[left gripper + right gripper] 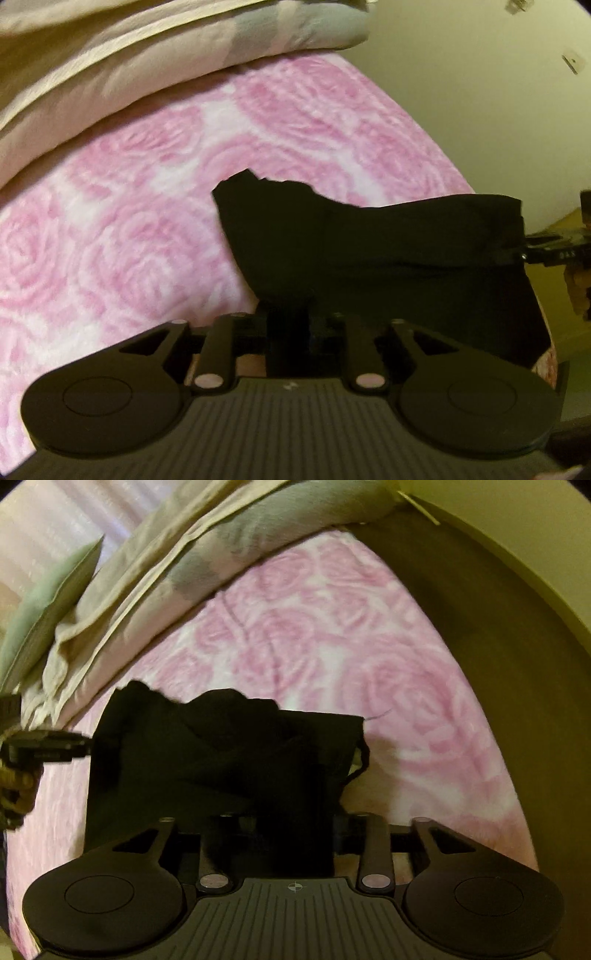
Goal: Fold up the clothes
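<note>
Clenched on opposite ends, left gripper (286,325) and right gripper (295,834) stretch the black garment (369,251) crosswise between them above the pink blanket (110,221).

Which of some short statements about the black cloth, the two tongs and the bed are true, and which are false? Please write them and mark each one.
1. The black garment is held by both tongs. True: the left tongs and the right tongs each grip an edge.
2. The blanket under it is plain blue. False: it is pink with a rose pattern.
3. The garment lies flat and neatly folded. False: it is bunched and lifted between the tongs.
4. Beige bedding is piled at the far side of the bed. True.
</note>
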